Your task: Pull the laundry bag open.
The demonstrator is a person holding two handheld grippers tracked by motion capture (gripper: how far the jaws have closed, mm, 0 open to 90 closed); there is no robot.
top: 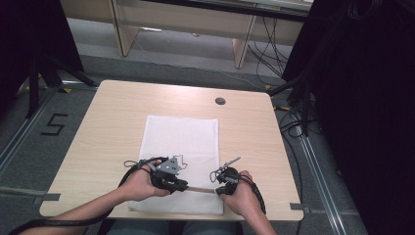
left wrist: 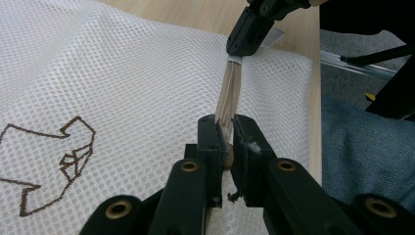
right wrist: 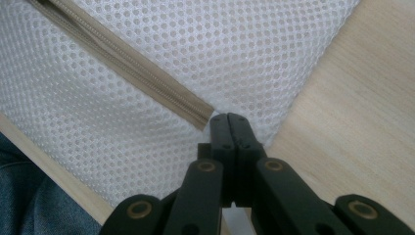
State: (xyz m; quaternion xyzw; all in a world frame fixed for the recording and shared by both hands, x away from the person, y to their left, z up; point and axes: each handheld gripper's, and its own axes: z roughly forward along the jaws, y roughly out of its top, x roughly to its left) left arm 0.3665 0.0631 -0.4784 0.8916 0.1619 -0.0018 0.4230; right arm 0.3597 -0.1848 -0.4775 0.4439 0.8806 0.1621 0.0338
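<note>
Item: my left tool (left wrist: 225,142), jaws clamped on the zipper (left wrist: 229,95) of a white mesh bag (left wrist: 122,78); a small rounded piece, probably the slider, sits between the pads, half hidden by them.

Item: my right tool (right wrist: 229,122), jaws pressed together on the corner of the bag, just past the closed end of the zipper (right wrist: 122,63). What lies between the pads I cannot make out; the mesh edge vanishes under them.

Item: zipper, beige tape, long axis running straight from one tool to the other. In the high view it lies level along the bag's near edge (top: 199,189), pointing left to right across the counter (top: 112,117).

Item: mesh bag, flat on the counter, long axis running away from me, its near edge close to the counter's front edge. A brown outlined emblem (left wrist: 54,161) is stitched on it, cut off at the frame's left side.

Item: my hands, the left hand (top: 139,183) and the right hand (top: 242,193), cover much of both tools from above.
</note>
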